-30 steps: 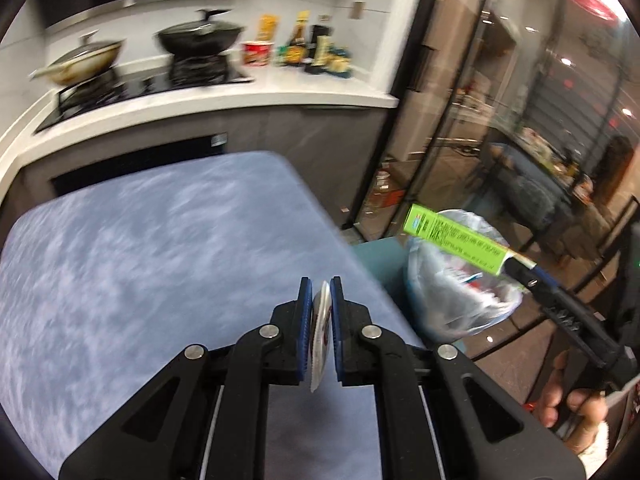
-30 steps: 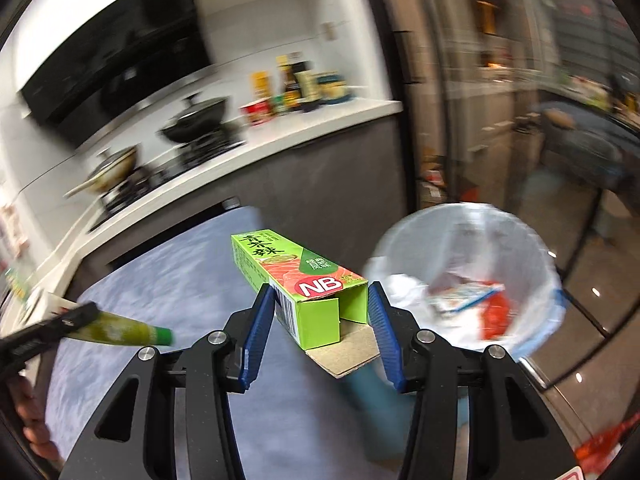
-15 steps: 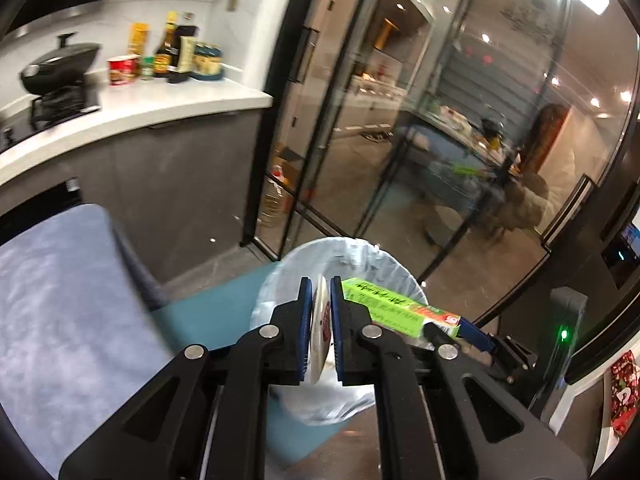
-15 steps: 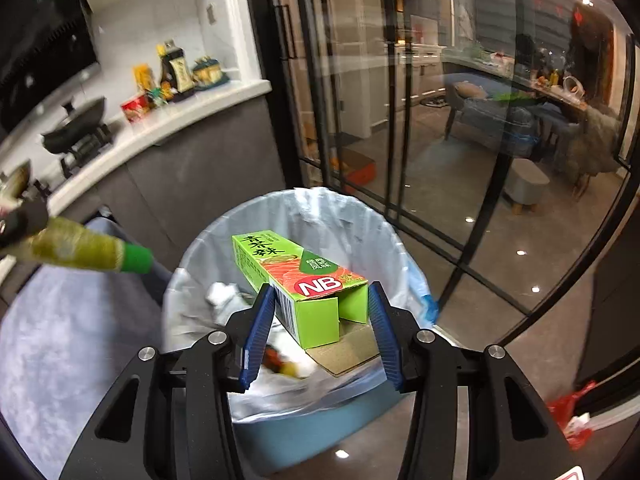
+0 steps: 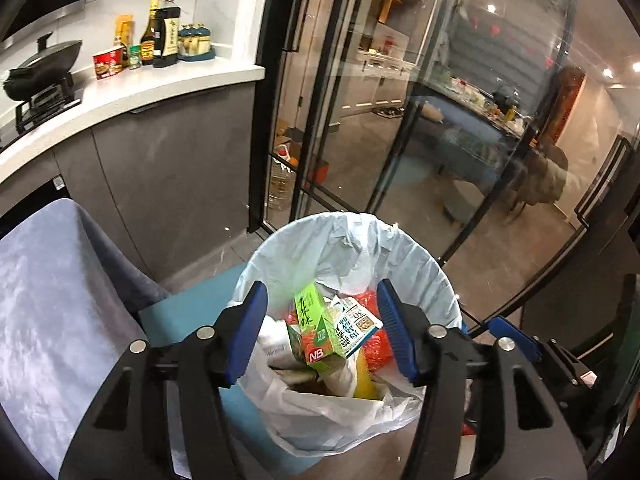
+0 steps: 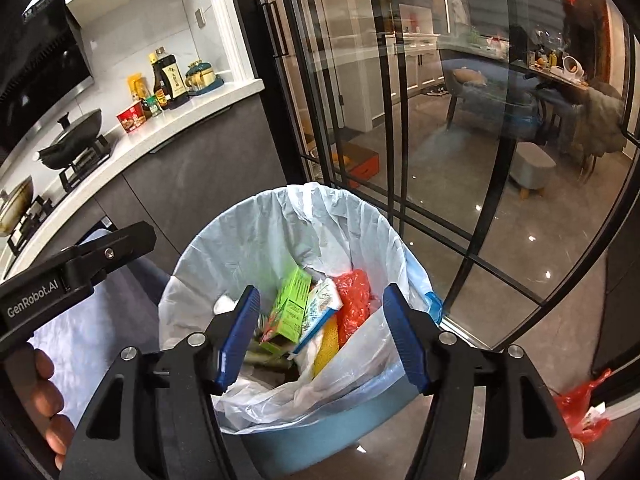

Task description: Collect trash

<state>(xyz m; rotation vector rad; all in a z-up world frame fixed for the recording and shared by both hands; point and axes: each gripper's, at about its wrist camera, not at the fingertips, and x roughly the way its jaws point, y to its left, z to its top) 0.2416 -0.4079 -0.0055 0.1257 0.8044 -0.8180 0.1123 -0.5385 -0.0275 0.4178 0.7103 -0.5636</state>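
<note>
A blue trash bin with a pale plastic liner (image 5: 352,240) (image 6: 280,216) stands on the floor below both grippers. The green NB box (image 5: 316,328) (image 6: 290,310) lies inside it among a blue-and-white carton (image 5: 354,328), a red bag (image 6: 352,300) and other trash. My left gripper (image 5: 322,334) is open and empty above the bin. My right gripper (image 6: 320,334) is open and empty above the bin too. The left gripper's body (image 6: 76,268) shows at the left of the right wrist view.
A table under a grey-blue cloth (image 5: 48,300) is left of the bin. Behind it runs a kitchen counter (image 5: 132,96) with bottles and a wok. Black-framed glass doors (image 6: 400,120) stand behind the bin. A red bag (image 6: 584,404) lies on the floor, right.
Both grippers opened over the bin. The green box dropped from my right gripper into the bin, and the tube held by my left gripper is gone from its fingers.
</note>
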